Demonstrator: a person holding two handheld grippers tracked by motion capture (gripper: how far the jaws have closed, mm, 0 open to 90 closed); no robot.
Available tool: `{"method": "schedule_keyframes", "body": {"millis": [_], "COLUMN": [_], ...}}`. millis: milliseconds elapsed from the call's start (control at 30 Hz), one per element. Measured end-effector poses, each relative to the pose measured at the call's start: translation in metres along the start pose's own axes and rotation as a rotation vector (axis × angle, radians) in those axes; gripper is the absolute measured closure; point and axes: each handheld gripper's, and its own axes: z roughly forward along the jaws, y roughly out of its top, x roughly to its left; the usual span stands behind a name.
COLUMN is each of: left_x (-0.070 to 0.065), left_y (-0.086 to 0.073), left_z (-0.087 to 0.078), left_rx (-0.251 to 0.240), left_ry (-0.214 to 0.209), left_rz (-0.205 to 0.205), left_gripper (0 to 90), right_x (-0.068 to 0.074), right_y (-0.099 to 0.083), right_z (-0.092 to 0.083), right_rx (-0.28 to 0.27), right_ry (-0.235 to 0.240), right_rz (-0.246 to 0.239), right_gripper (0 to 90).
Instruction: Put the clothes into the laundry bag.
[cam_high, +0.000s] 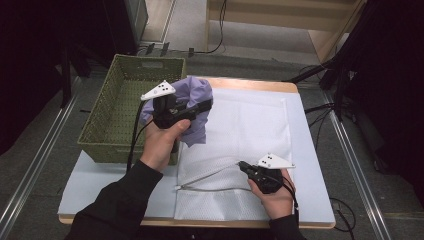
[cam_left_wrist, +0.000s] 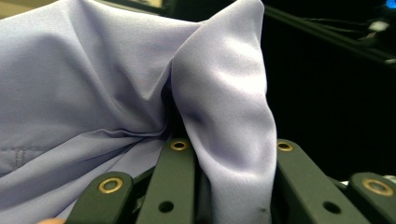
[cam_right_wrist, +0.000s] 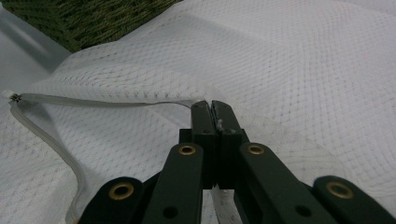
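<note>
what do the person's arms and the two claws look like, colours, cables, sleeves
Both arms wear long black sleeves. The left claw and right claw are black, each topped by a pale grey three-cornered plate with small dark dots. A black cable trails from each. Close up, the dark linked jaws carry brass-coloured rivets.

basket (cam_high: 116, 117): green woven one you've got sitting at the counter's far-left corner, hanging over the left edge a bit; its weave peeks in at the top left of the right gripper view (cam_right_wrist: 88, 21)
counter (cam_high: 312, 165): pale top with a wood edge showing along the far and near sides
floor (cam_high: 45, 150): grey, with metal rails running down both sides of you
cables (cam_high: 320, 107): dark ones trailing on the floor off to the right
wooden frame (cam_high: 330, 30): light wood, way back at the top right
</note>
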Motion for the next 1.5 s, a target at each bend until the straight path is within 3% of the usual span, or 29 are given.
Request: {"method": "schedule_keyframes", "body": {"millis": [67, 167, 367, 467, 767, 1067, 1200, 1267, 1500], "left_x": [-0.006, -0.015, -0.026, -0.032, -0.031, -0.035, -0.038, -0.039, -0.036], "left_y": [0.001, 0.002, -0.006, -0.011, -0.031, -0.054, -0.074, -0.085, -0.133], "left_z": [0.000, 0.003, 0.009, 0.011, 0.004, -0.015, -0.024, -0.026, -0.041], "left_rx": [-0.016, -0.016, 0.003, 0.015, 0.026, 0.018, 0.018, 0.045, 0.122], "left_ry": [-0.042, -0.067, -0.146, -0.136, -0.142, -0.170, -0.188, -0.185, -0.192], "left_rz": [-0.003, 0.010, -0.017, 0.011, -0.006, -0.023, -0.045, -0.035, -0.072], "left_gripper": [79.8, 79.6, 79.4, 79.4, 79.2, 79.0, 78.9, 78.8, 78.2], "right_x": [-0.001, -0.001, -0.002, -0.004, -0.005, -0.009, -0.012, -0.014, -0.020], "right_y": [0.000, 0.001, 0.001, 0.001, 0.001, 0.002, 0.005, 0.006, 0.010], "right_z": [-0.001, -0.001, -0.003, -0.004, -0.005, -0.003, -0.002, 0.000, 0.005], "right_rx": [-0.003, -0.004, -0.010, -0.014, -0.014, -0.016, -0.014, -0.017, -0.005], "right_ry": [0.004, -0.001, -0.003, -0.005, -0.005, -0.013, -0.020, -0.024, -0.033], "right_rz": [0.003, 0.004, 0.010, 0.015, 0.019, 0.027, 0.032, 0.036, 0.041], "right_gripper": [90.0, 90.0, 90.0, 90.0, 90.0, 90.0, 90.0, 90.0, 90.0]}}
